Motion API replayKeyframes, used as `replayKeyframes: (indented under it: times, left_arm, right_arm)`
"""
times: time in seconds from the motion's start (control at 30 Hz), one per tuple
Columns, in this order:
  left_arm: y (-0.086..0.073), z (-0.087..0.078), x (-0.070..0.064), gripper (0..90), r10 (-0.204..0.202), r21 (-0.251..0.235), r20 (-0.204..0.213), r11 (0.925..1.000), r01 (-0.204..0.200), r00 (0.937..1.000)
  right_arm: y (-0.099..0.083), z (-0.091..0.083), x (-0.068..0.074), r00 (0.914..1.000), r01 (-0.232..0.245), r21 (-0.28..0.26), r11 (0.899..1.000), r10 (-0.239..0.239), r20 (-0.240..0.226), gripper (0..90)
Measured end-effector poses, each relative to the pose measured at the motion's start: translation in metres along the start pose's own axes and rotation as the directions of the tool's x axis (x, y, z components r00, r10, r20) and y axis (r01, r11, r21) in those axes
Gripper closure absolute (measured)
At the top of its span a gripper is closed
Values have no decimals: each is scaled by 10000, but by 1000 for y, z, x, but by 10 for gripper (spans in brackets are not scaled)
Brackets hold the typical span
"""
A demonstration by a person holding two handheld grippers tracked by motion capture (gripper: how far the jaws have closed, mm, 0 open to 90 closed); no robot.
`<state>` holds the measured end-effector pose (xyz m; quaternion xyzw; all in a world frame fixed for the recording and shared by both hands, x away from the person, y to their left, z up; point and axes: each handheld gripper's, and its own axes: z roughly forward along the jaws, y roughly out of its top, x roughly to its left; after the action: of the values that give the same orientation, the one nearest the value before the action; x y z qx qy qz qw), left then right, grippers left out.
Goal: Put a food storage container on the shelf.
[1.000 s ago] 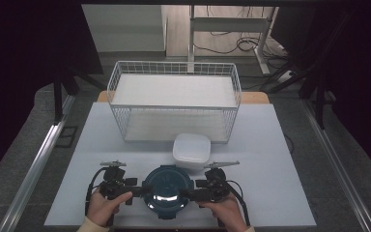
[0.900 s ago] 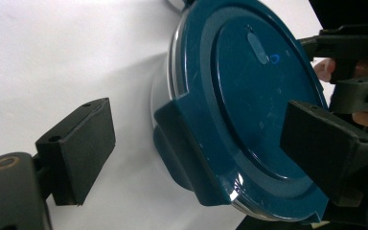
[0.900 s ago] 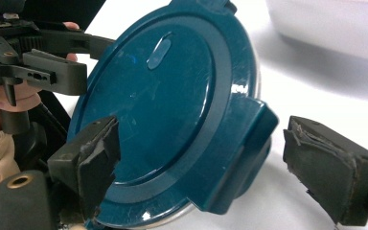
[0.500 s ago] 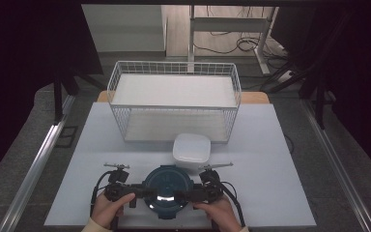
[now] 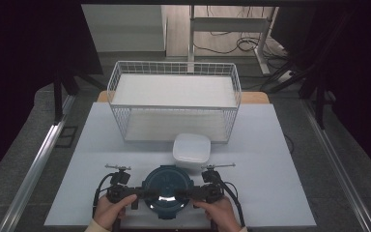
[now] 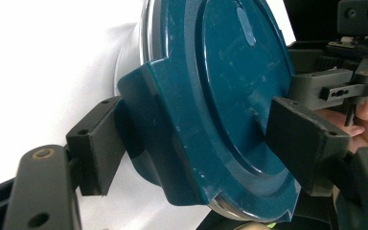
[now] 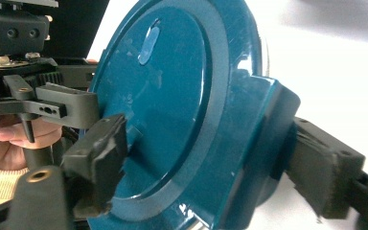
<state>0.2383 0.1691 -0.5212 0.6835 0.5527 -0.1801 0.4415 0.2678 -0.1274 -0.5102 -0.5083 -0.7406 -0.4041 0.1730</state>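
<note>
Item: my left gripper (image 5: pixel 142 194), jaws clamped on the left latch tab of the teal-lidded round container (image 5: pixel 167 189); a second ago they stood just off that rim. Item: my right gripper (image 5: pixel 189 194), likewise closed on the opposite tab, having moved in from the side.

Container: at the near edge of the white table (image 5: pixel 280 193), between my hands.

Just beyond it, nearly touching: white square container (image 5: pixel 192 149). Farther back: wire basket (image 5: pixel 174 108), nothing inside.

Judgement: both grips are now set, so the container can be lifted or its latches worked.
</note>
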Motion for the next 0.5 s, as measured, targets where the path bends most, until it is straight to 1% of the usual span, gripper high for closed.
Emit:
replayKeyframes:
  times: [0.03, 0.13, 0.2, 0.37, 0.5]
  left_arm:
    - [0, -1, 1, 239, -53, -41, 26, 10000, 54, 10000]
    - [-1, -3, 2, 266, -228, -130, 75, 9997, 229, 9997]
    - [-1, -5, 1, 289, -272, -235, 91, 9993, 274, 9996]
    - [-2, -8, -4, 327, -240, -446, -34, 9987, 238, 9997]
    - [-2, -10, -6, 338, -237, -571, -133, 9981, 229, 9996]
  right_arm:
    - [0, -2, 0, 10000, 17, -19, 10000, -17, 16, 237]
    - [0, -4, -1, 9999, -157, -96, 9998, 156, -48, 260]
    - [0, -5, -3, 9994, -322, -211, 9993, 320, -128, 285]
    - [-3, -11, -3, 9981, -584, -427, 9974, 575, -217, 329]
    - [-5, -14, -1, 9977, -650, -619, 9960, 637, -216, 354]
